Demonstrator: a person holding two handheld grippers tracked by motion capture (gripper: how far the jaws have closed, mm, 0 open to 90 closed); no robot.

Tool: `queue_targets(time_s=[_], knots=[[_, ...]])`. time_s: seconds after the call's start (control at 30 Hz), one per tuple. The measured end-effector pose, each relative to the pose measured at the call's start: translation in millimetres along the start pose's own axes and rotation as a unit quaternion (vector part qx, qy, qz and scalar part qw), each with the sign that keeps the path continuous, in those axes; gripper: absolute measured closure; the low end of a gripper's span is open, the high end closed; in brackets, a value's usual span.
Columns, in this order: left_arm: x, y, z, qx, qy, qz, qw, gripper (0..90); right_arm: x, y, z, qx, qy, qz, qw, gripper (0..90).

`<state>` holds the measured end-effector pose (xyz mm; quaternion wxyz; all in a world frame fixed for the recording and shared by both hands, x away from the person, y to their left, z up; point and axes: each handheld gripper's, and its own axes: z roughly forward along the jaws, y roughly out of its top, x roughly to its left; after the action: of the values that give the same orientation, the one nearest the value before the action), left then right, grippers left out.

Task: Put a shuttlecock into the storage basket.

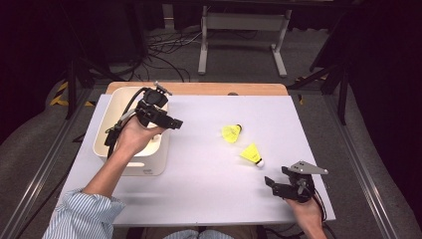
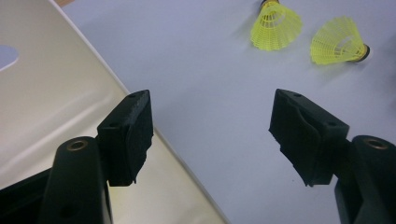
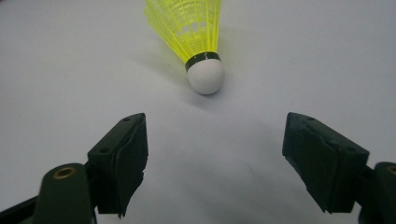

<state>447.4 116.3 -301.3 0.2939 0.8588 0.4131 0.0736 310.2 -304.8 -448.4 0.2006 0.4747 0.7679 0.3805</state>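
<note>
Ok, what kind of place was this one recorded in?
Probably a lab or recording workstation, not a home: a white-topped table on a metal frame, loose cables on the grey floor behind it, dark curtains around, and a person working with handheld grippers.

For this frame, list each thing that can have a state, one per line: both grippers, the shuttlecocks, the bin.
Left gripper: open, nothing between its jaws, held over the bin's right rim.
Right gripper: open, nothing held, pointed at the nearer shuttlecock.
Nearer shuttlecock: lying on its side on the table, untouched.
Farther shuttlecock: lying on its side, apart from the nearer one.
White bin: upright on the table, contents hidden by the hand.
</note>
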Motion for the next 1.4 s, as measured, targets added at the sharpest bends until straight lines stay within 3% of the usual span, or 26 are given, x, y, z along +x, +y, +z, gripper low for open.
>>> queue_targets(time_s=[0.67, 1.4], knots=[[-8.6, 6.3, 12.7, 0.005, -0.015, 0.009, 0.9998, 30.5, 2.3, 31.0, 32.9, 0.065, 0.0, -0.024, 0.9976, 35.0], [-21.2, 12.0, 27.4, 0.017, -0.031, 0.026, 0.9991, 30.5, 4.7, 48.4, 51.4, 0.098, 0.0, -0.036, 0.9945, 51.2]])
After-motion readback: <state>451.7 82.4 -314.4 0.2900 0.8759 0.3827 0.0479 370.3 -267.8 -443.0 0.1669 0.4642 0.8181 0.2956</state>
